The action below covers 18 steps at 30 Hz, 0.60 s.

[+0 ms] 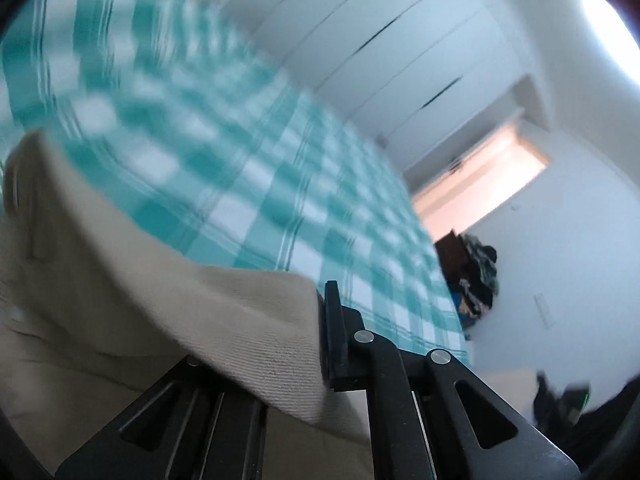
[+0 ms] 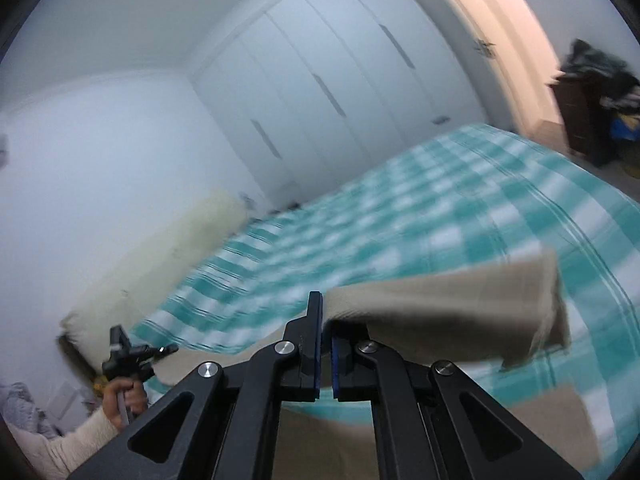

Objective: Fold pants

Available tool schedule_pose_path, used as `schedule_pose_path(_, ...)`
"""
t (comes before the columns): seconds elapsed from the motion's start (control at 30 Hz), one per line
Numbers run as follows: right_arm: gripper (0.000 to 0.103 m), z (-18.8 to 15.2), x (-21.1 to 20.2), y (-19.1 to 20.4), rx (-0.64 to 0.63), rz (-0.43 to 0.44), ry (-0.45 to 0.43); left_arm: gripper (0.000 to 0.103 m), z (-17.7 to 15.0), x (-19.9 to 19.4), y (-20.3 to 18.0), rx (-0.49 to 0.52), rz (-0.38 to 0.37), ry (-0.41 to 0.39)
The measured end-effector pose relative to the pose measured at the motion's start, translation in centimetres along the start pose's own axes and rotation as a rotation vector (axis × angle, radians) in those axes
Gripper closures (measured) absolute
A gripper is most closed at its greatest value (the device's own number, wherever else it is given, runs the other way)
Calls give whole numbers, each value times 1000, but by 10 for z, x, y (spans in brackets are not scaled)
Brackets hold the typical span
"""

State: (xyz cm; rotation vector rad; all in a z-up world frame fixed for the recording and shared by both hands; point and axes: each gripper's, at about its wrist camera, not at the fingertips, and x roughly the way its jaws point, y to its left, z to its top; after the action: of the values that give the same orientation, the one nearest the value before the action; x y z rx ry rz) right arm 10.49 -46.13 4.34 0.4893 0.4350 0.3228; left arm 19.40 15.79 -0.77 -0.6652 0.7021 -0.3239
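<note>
Left gripper [image 1: 326, 340]: jaws clamped on beige pants [image 1: 152, 280], cloth draped over left finger. Right gripper [image 2: 326, 344]: jaws closed, pinching pants edge, cloth trailing right. One pair of pants, lifted above one bed [image 2: 440, 208] with teal checked cover. One pillow [image 2: 160, 256] at bed's far left. One hand [image 2: 124, 394], cream sleeve, on left gripper handle.

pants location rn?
Beige pants hang lifted over the checked bedspread, pinched in both the right gripper and the left gripper.
</note>
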Motion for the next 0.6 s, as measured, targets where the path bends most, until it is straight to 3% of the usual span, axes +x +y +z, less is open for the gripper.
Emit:
schedule_pose_path(0.1, 100, -10, -3, -18, 6, -9, 89, 94, -49, -16, 12, 12, 56, 58)
schedule_pose_path(0.23, 99, -88, 11, -95, 146, -217, 361, 94, -143, 37, 68, -85, 156, 333)
schedule_pose_path(0.33, 99, -158, 26, -148, 213, -397, 577, 96, -174, 53, 86, -144, 184, 402)
schedule_pose_path(0.4, 99, -170, 23, -158, 259, -401, 574, 98, -174, 48, 82, -137, 185, 392)
schedule_pose_path(0.53, 99, -160, 16, -150, 224, -382, 521, 98, -162, 46, 74, -87, 174, 372)
schedule_pose_path(0.6, 94, -160, 16, -154, 239, -382, 520, 98, -165, 43, 75, -84, 170, 368)
